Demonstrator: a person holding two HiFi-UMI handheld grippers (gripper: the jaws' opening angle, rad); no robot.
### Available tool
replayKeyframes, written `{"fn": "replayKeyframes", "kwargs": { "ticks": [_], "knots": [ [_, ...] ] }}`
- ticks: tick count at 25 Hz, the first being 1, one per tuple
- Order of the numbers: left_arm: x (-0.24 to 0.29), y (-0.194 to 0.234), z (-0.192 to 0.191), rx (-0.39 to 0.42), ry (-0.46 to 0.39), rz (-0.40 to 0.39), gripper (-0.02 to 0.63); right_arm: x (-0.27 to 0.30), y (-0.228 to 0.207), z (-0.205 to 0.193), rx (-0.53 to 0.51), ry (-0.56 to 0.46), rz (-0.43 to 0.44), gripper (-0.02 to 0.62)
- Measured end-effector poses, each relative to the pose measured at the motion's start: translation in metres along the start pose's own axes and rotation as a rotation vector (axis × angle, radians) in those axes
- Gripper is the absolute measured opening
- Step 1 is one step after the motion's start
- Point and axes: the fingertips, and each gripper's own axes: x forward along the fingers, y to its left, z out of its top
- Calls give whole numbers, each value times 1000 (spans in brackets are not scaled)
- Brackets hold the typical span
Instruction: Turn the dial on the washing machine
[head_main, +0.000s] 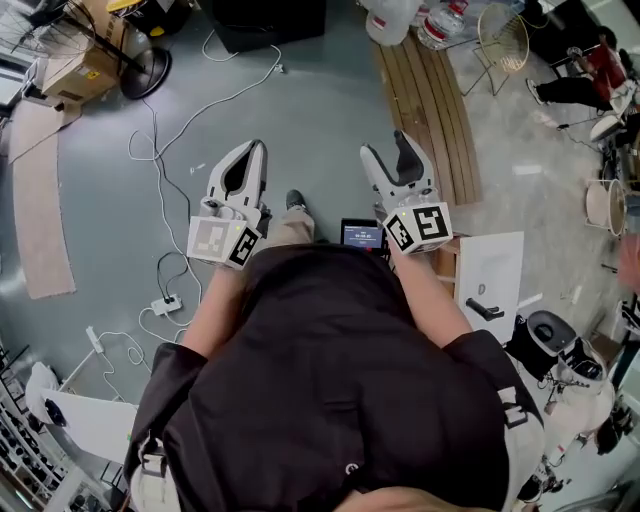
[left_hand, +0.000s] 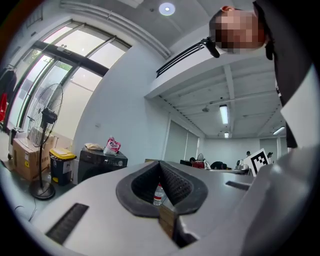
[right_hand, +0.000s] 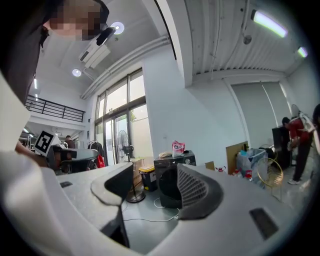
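The washing machine (head_main: 268, 22) is a black box at the far end of the grey floor, well ahead of both grippers. In the left gripper view the washing machine (left_hand: 102, 165) stands against the white wall with a pink bag (left_hand: 111, 146) on top. In the right gripper view the washing machine (right_hand: 170, 187) is partly hidden behind one jaw, and its dial is too small to make out. My left gripper (head_main: 252, 150) is held in the air, its jaws closed together and empty. My right gripper (head_main: 388, 152) is level with it, jaws apart, nothing between them.
White cables (head_main: 160, 170) trail over the floor to a power strip (head_main: 165, 303). A standing fan (left_hand: 47, 145), cardboard boxes (head_main: 80, 65) and a yellow-lidded bin (left_hand: 62, 162) are left of the machine. A wooden pallet (head_main: 430, 100), water bottles (head_main: 440, 25) and a wire chair (head_main: 505, 45) lie to the right. People are at the far right.
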Motion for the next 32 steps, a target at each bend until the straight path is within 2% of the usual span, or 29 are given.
{"fn": "replayKeyframes", "kwargs": {
  "ticks": [4, 9, 11, 15, 20, 25, 32],
  "knots": [
    [32, 41, 5, -34, -10, 3, -6, 51, -7, 6, -5, 9, 21, 278],
    [76, 89, 19, -126, -16, -21, -6, 118, -20, 22, -18, 21, 18, 278],
    [87, 110, 22, -132, -15, -24, -6, 141, -18, 25, -21, 27, 16, 278],
    [103, 140, 6, -139, 11, -44, -6, 173, -17, 21, -34, 35, 2, 278],
    [137, 151, -9, -179, 43, -39, -6, 194, -37, 20, -55, 52, 2, 278],
    [184, 161, -17, -152, 53, -41, -6, 225, -78, 16, -28, 38, -9, 278],
    [268, 191, 0, -97, 57, 30, -6, 298, -148, 20, 28, 27, 32, 278]
  ]
}}
